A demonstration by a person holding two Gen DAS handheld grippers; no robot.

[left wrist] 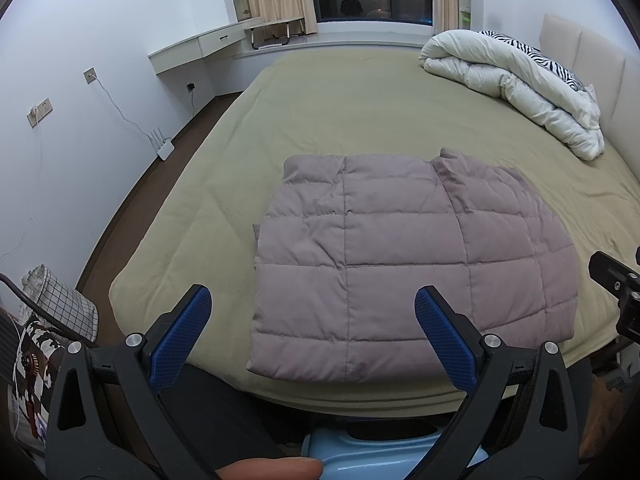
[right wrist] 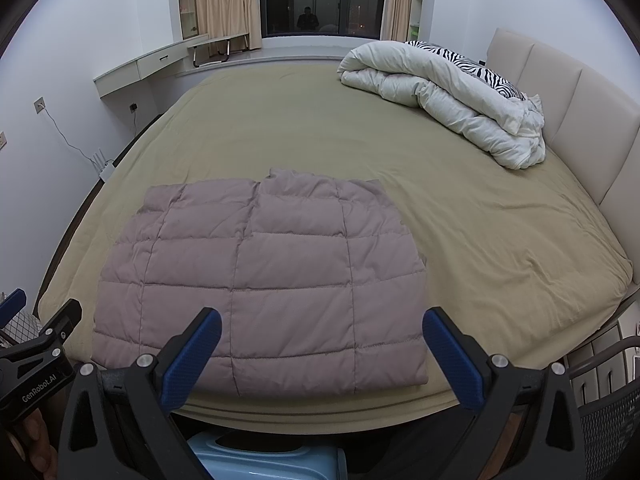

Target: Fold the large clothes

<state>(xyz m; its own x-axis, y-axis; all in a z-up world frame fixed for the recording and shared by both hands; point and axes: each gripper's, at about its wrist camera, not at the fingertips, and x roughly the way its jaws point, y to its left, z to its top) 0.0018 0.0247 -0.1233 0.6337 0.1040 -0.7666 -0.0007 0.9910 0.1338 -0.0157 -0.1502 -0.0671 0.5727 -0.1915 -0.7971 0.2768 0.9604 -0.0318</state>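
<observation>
The puffy jacket lies flat on the bed, close to the near edge, already folded into a neat block. The left gripper is spread wide and holds nothing. The right gripper is spread wide too, and empty. Both hang just above the near edge of the jacket, not touching it. It looks like one more fold may be left. To do it well, pinch both near corners at once, lift them evenly, and lay them onto the far edge so the sides line up.
</observation>
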